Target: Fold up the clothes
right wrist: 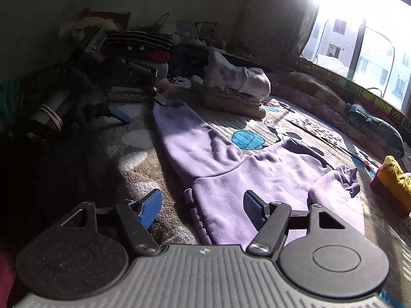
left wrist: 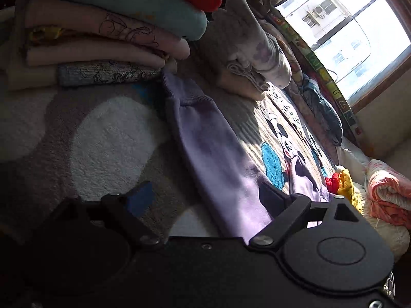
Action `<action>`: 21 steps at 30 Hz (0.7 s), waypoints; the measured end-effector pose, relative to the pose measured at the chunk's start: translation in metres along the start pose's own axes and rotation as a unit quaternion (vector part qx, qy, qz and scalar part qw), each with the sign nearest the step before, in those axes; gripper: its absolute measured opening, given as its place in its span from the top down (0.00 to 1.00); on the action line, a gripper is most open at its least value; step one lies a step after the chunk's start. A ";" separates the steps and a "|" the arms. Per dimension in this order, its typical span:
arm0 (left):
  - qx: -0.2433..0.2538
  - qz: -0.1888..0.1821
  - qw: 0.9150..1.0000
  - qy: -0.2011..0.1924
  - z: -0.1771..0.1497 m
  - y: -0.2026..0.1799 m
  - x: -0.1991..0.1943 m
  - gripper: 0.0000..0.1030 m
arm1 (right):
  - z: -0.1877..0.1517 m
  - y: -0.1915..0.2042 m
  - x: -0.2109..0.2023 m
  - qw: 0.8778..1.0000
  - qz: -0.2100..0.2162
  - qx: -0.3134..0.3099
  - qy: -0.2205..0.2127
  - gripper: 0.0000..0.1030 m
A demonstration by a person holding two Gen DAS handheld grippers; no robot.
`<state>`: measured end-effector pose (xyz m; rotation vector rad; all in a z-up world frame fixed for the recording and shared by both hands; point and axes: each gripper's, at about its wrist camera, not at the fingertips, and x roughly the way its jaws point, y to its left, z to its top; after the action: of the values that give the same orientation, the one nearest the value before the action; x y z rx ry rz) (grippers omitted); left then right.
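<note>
Lilac sweatpants (right wrist: 257, 174) lie flat on the carpet, waistband nearest me, one leg running far-left to its ribbed cuff (right wrist: 167, 110), the other bunched at right. My right gripper (right wrist: 201, 209) is open over the waistband's left edge, its right pad on the fabric and its left pad over carpet. In the left wrist view the left gripper (left wrist: 205, 200) is open, and the sweatpants leg (left wrist: 218, 154) runs from beside its right finger up to the cuff (left wrist: 185, 89). The right wrist view shows the left gripper (right wrist: 140, 107) by that cuff, fingers apart.
A tall stack of folded clothes (left wrist: 102, 38) stands just behind the cuff. A smaller folded pile (right wrist: 236, 89) sits to its right. Yellow and red garments (right wrist: 395, 179) lie at the right edge. Rolled bedding (right wrist: 316, 95) lines the window wall. A patterned carpet (left wrist: 102, 141) covers the floor.
</note>
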<state>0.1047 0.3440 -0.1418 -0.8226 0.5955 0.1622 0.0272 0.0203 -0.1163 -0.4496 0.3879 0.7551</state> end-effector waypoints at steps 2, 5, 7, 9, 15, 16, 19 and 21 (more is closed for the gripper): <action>-0.014 -0.010 1.000 -0.005 0.010 0.012 0.005 0.13 | 0.010 0.009 0.012 1.000 0.012 -0.019 0.001 0.33; -0.046 -0.036 0.998 -0.009 0.019 0.030 0.009 0.13 | 0.021 0.017 0.030 0.999 0.022 -0.024 0.006 0.33; -0.064 -0.052 0.997 -0.013 0.023 0.037 0.012 0.14 | 0.028 0.016 0.041 0.999 0.031 -0.005 0.009 0.33; -0.067 -0.057 0.996 -0.022 0.026 0.036 0.016 0.16 | 0.034 0.006 0.050 0.998 0.043 0.049 0.010 0.33; -0.055 -0.044 0.997 -0.039 0.025 0.024 0.026 0.50 | 0.023 -0.026 0.061 0.977 0.046 0.207 0.011 0.33; -0.054 -0.044 0.997 -0.039 0.024 0.022 0.027 0.69 | 0.018 -0.030 0.061 0.972 0.046 0.229 0.012 0.33; -0.031 -0.034 0.998 -0.047 0.021 0.013 0.026 0.79 | 0.001 -0.043 0.059 0.958 0.047 0.283 0.019 0.32; -0.013 -0.039 0.998 -0.055 0.019 0.004 0.026 0.87 | -0.011 -0.052 0.057 0.947 0.048 0.317 0.022 0.32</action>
<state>0.1333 0.3579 -0.1489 -0.8549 0.4580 0.1434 0.1009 0.0132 -0.1400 0.1611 0.6683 0.6701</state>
